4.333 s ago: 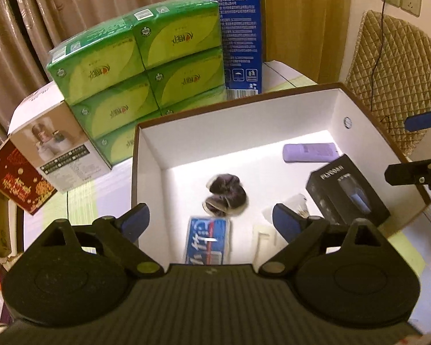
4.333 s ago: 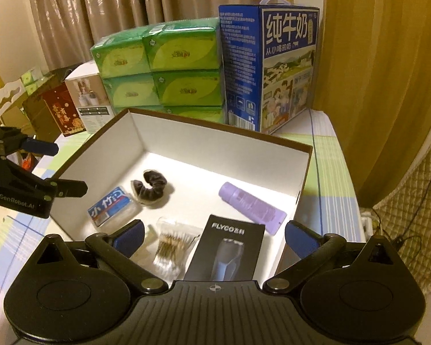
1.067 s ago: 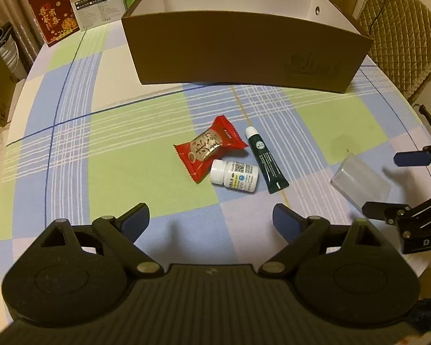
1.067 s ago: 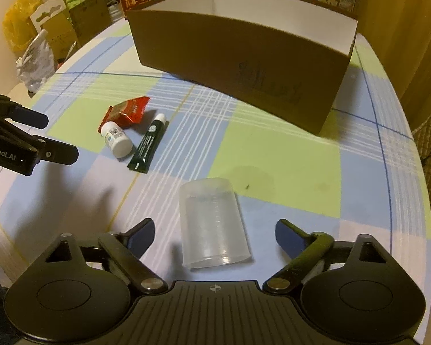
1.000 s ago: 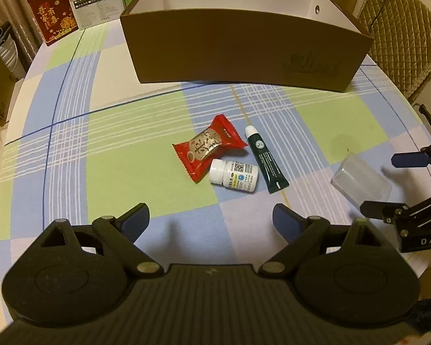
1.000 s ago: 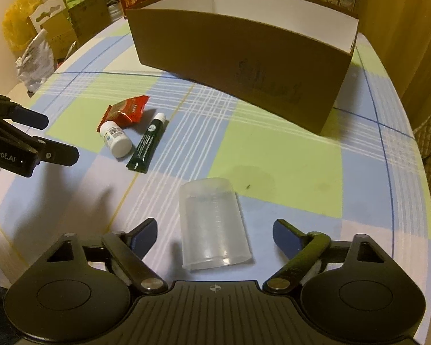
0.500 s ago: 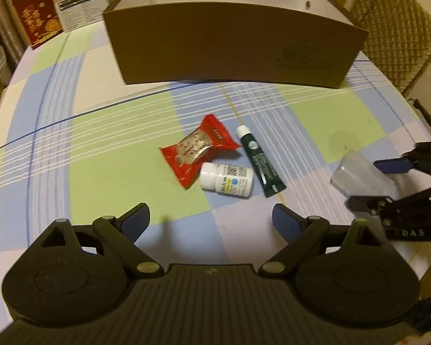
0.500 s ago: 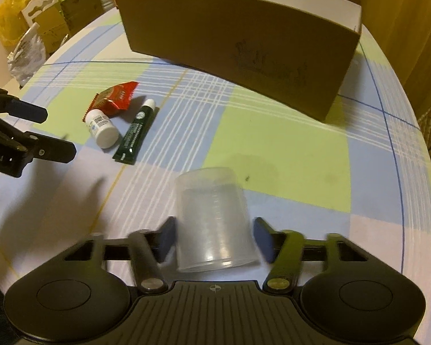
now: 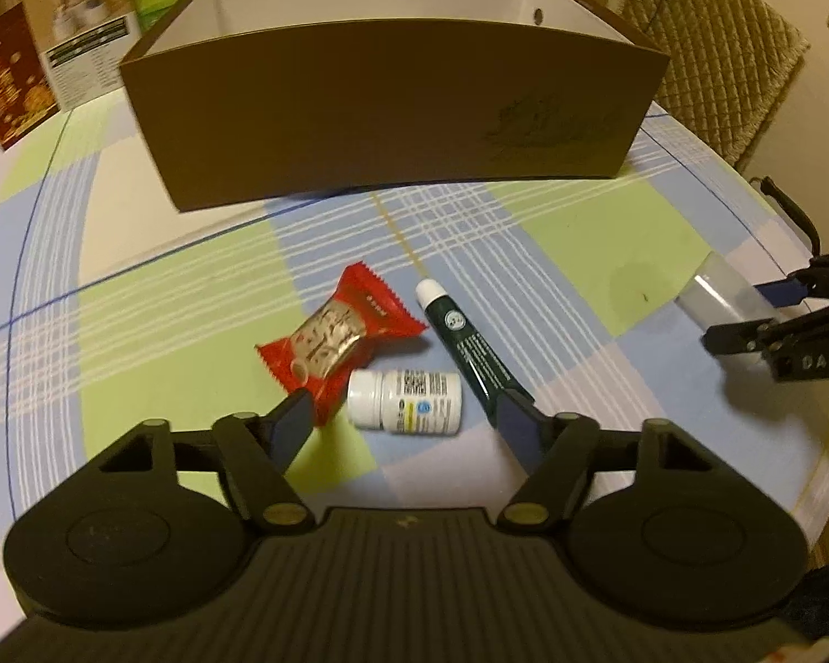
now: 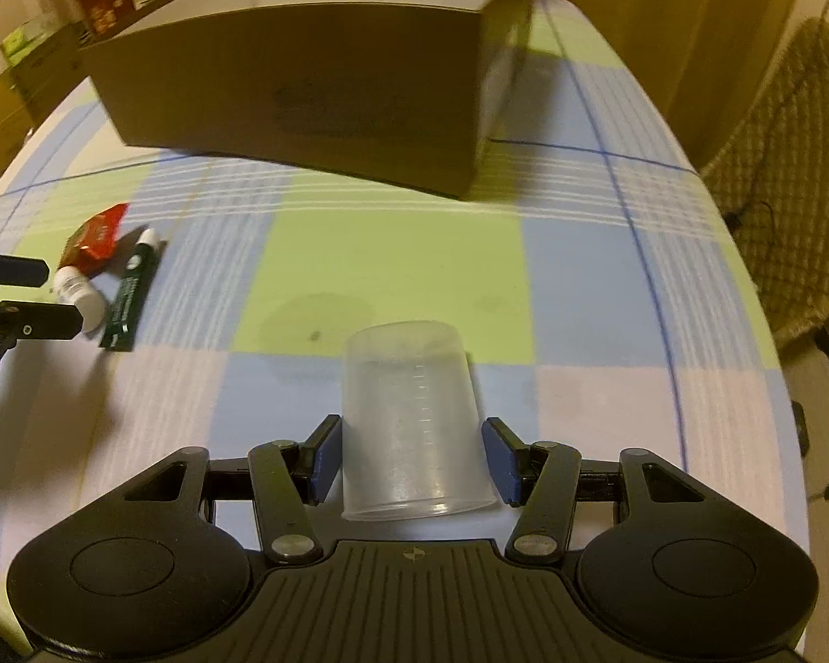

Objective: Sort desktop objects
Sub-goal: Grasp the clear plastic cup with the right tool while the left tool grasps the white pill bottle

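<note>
My right gripper [image 10: 412, 461] is shut on a clear plastic measuring cup [image 10: 409, 414], mouth toward the camera, just above the checked tablecloth. It also shows at the right edge of the left wrist view [image 9: 718, 295]. My left gripper [image 9: 406, 422] is open, its fingers either side of a small white pill bottle [image 9: 406, 400] lying on the cloth. A red candy wrapper [image 9: 340, 342] and a dark green tube [image 9: 472, 351] lie beside the bottle. The brown cardboard box [image 9: 392, 105] stands behind them.
Printed cartons [image 9: 44, 72] and green tissue packs stand behind the box at the left. A quilted chair [image 9: 713, 50] is at the right, past the round table's edge. Open tablecloth lies between the small items and the cup.
My right gripper has closed on the cup and turned toward the box. My left gripper has moved down and forward over the pill bottle, with its jaws narrower.
</note>
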Demonstrator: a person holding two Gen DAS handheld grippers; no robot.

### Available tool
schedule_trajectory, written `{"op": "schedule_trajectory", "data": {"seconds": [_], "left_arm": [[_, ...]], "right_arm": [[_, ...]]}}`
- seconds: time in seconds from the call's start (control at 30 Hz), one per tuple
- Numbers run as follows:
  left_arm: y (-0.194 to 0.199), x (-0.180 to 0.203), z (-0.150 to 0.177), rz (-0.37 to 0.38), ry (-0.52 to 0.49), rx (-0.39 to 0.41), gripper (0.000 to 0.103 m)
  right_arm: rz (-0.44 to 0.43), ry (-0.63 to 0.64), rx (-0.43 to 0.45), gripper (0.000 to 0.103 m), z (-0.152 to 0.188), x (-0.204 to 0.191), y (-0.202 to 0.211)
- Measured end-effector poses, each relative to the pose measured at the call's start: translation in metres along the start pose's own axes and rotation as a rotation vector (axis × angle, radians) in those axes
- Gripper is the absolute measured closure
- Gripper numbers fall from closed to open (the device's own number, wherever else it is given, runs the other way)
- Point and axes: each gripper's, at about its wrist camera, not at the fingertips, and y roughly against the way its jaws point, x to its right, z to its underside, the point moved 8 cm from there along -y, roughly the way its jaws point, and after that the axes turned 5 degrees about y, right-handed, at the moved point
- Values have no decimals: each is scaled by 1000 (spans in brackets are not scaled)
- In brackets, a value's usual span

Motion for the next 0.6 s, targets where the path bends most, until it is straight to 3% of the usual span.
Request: {"op": "schedule_trajectory", "data": {"seconds": [0.2,0.6], "left_arm": [[-14,3,1,17,-62,-37,61],[-15,5,-1,25,-55,-54,61]], "right_arm": [[6,-24,4,51,3,6,3],[4,-32,19,47,1,4,2]]}}
